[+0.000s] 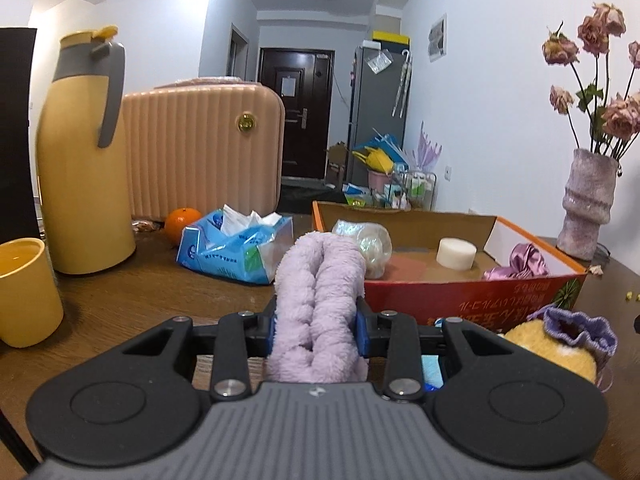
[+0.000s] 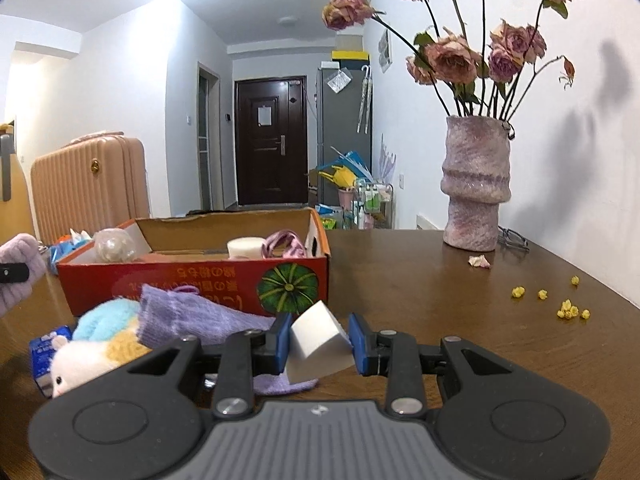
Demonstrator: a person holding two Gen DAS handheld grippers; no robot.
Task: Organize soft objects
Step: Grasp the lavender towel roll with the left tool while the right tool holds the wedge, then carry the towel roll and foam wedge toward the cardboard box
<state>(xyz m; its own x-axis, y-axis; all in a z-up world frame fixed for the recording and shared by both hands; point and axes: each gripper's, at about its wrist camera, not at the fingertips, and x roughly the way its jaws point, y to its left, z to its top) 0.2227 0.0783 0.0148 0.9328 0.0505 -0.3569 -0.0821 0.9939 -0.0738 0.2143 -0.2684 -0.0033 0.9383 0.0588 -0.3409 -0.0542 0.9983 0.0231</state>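
Observation:
My left gripper [image 1: 318,326] is shut on a fluffy lilac cloth [image 1: 320,292], held above the table in front of an open red cardboard box [image 1: 472,296]. Inside the box lie a pearly ball [image 1: 370,242], a white round sponge [image 1: 456,253] and a purple satin scrunchie [image 1: 524,262]. My right gripper [image 2: 320,342] is shut on a white foam block [image 2: 318,340], low over the table by the box's [image 2: 192,276] near right corner. A purple knit glove [image 2: 192,318] and a plush toy [image 2: 96,344] lie to its left. The lilac cloth [image 2: 18,262] shows at the far left.
A yellow jug [image 1: 86,160], yellow cup [image 1: 24,292], orange [image 1: 182,220], blue tissue pack [image 1: 236,248] and pink suitcase [image 1: 200,148] stand left of the box. A vase of dried roses [image 2: 476,188] stands at the right, with small yellow bits [image 2: 566,308] scattered on the table.

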